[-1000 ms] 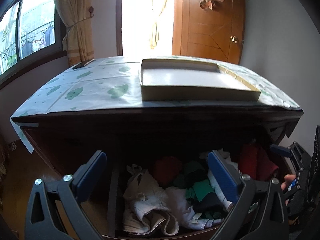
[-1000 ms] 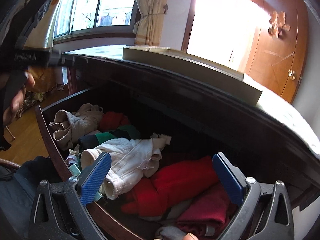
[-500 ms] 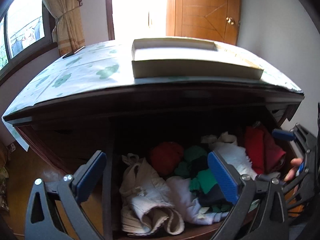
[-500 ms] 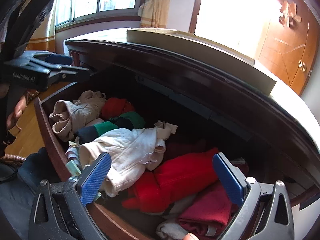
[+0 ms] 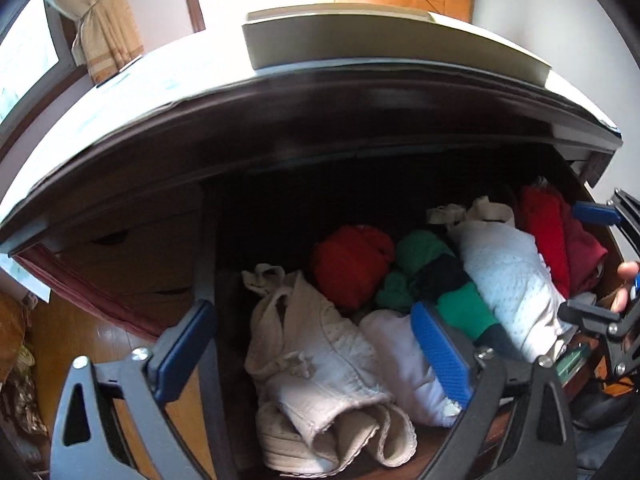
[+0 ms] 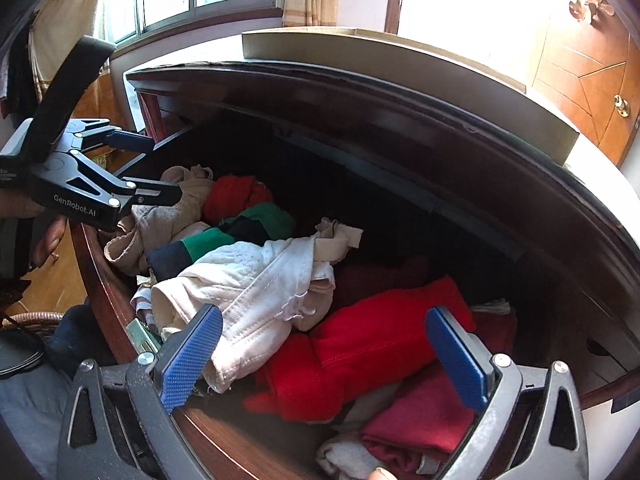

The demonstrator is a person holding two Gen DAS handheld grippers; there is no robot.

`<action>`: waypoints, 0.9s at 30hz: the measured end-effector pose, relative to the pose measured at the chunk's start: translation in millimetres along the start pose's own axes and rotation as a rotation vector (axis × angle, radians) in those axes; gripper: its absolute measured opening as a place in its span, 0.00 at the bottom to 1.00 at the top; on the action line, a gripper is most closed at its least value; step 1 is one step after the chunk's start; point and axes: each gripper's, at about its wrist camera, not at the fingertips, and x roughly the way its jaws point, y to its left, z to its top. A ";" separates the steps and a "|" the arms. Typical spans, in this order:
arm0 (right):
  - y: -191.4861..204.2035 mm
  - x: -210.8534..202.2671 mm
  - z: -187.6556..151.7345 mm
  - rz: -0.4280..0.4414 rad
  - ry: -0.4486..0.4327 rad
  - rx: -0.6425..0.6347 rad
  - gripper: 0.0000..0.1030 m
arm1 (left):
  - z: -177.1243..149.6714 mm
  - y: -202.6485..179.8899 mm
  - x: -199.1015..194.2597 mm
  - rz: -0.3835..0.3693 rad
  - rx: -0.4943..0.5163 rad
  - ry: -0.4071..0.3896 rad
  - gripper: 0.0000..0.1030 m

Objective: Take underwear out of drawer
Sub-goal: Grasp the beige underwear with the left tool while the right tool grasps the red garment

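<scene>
The dark wooden drawer (image 6: 102,276) stands open and holds several pieces of folded underwear. In the left wrist view, a beige piece (image 5: 320,380) lies at the front left, then a white one (image 5: 404,364), red (image 5: 352,264), green (image 5: 424,264), a white dotted one (image 5: 512,280) and a red one (image 5: 548,228). My left gripper (image 5: 312,356) is open and empty above the beige piece; it also shows in the right wrist view (image 6: 148,168). My right gripper (image 6: 332,356) is open and empty above the white (image 6: 256,284) and red (image 6: 372,340) pieces.
A flat beige box (image 5: 380,44) lies on the covered dresser top (image 5: 132,104). A closed drawer front (image 5: 136,260) is to the left. Window with tied curtain (image 5: 104,32) at left, wooden door (image 6: 588,64) at right, wooden floor (image 5: 80,340) below.
Both grippers have moved down and closer to the drawer, so the dresser top has risen in view and the clothes look larger. Both stay open and empty.
</scene>
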 end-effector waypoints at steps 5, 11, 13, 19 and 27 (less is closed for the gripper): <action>0.8 0.0 -2.0 0.001 0.003 0.000 0.99 | -4.4 -13.2 4.7 -0.010 0.057 0.030 0.77; -2.1 1.4 -1.6 0.018 0.013 0.016 0.99 | -8.0 -13.6 20.8 -0.077 0.051 0.126 0.62; -3.8 0.9 -1.1 0.025 0.011 0.028 0.99 | -10.3 -13.0 23.7 -0.078 0.065 0.150 0.59; -16.1 -2.0 -2.5 0.066 -0.011 0.096 0.99 | -15.7 -24.2 28.3 -0.062 0.138 0.155 0.47; -46.6 -17.1 -6.4 -0.019 -0.058 0.235 0.99 | -22.8 -27.2 26.3 -0.075 0.143 0.105 0.17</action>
